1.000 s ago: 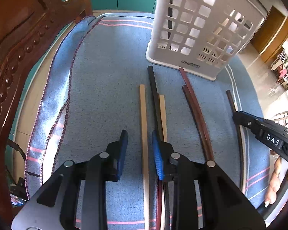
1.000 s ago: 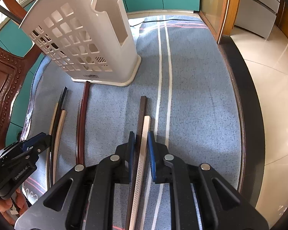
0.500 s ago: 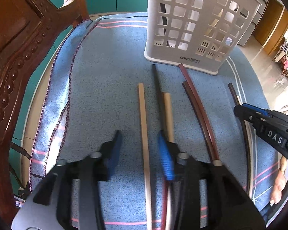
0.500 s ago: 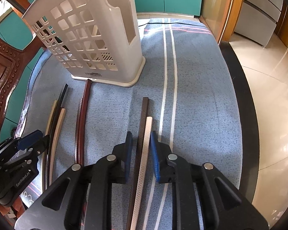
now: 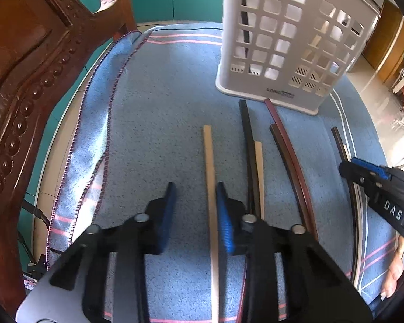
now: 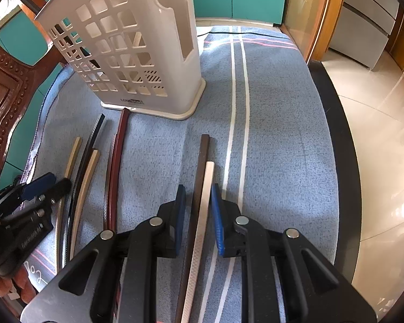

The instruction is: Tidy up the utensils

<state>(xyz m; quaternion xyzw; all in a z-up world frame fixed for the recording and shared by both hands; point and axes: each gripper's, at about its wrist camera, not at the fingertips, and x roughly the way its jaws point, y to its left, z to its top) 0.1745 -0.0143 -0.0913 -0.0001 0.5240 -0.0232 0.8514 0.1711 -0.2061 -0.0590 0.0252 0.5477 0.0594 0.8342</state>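
The left tool (image 5: 194,196), its jaws just closing, straddled a tan chopstick (image 5: 210,177) without pinching it. The right tool (image 6: 198,197) loosely flanked a brown-and-white pair (image 6: 202,188). Bare blue cloth (image 5: 153,113) lay before the basket (image 5: 288,43) on the table.

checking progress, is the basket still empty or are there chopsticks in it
Not empty. Through the grid of the basket, a dark stick stands inside at its left and pale ones lean further right. How many, cannot tell.
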